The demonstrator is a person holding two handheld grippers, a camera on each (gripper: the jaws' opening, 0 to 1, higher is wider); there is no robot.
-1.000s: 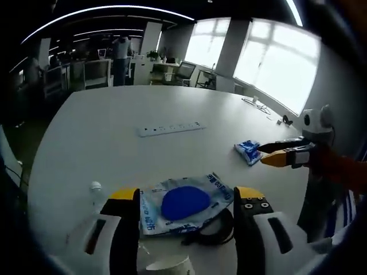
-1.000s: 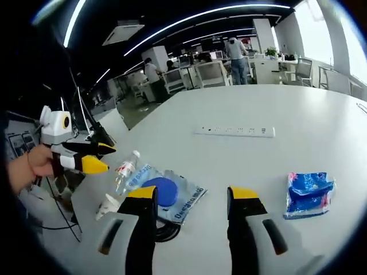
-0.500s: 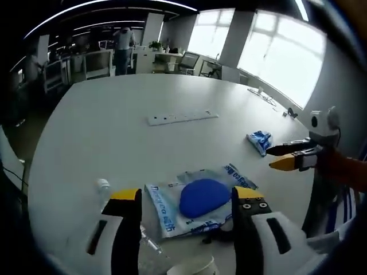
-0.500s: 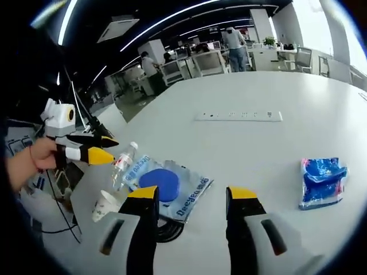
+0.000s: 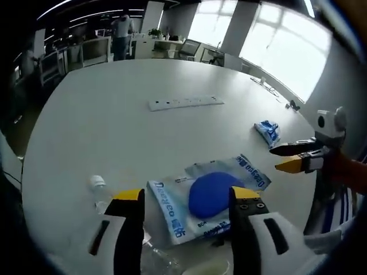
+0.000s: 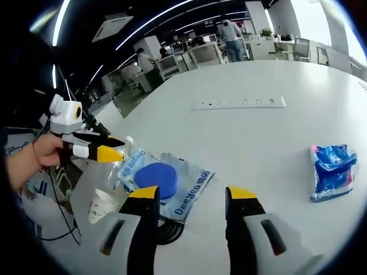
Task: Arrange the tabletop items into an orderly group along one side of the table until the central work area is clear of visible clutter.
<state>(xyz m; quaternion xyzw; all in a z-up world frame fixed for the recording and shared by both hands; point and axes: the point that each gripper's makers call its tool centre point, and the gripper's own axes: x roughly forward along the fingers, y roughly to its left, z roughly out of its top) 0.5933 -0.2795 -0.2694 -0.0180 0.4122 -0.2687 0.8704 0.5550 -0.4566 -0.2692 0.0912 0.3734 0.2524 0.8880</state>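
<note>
Power strip lies well beyond the packet; both hand-held grippers gape apart

Blue disc, white table, yellow-tipped tools.

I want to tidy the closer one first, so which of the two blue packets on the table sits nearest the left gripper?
The flat clear packet with the round blue disc, lying just beyond the left gripper. The small crumpled blue packet lies farther off.
</note>
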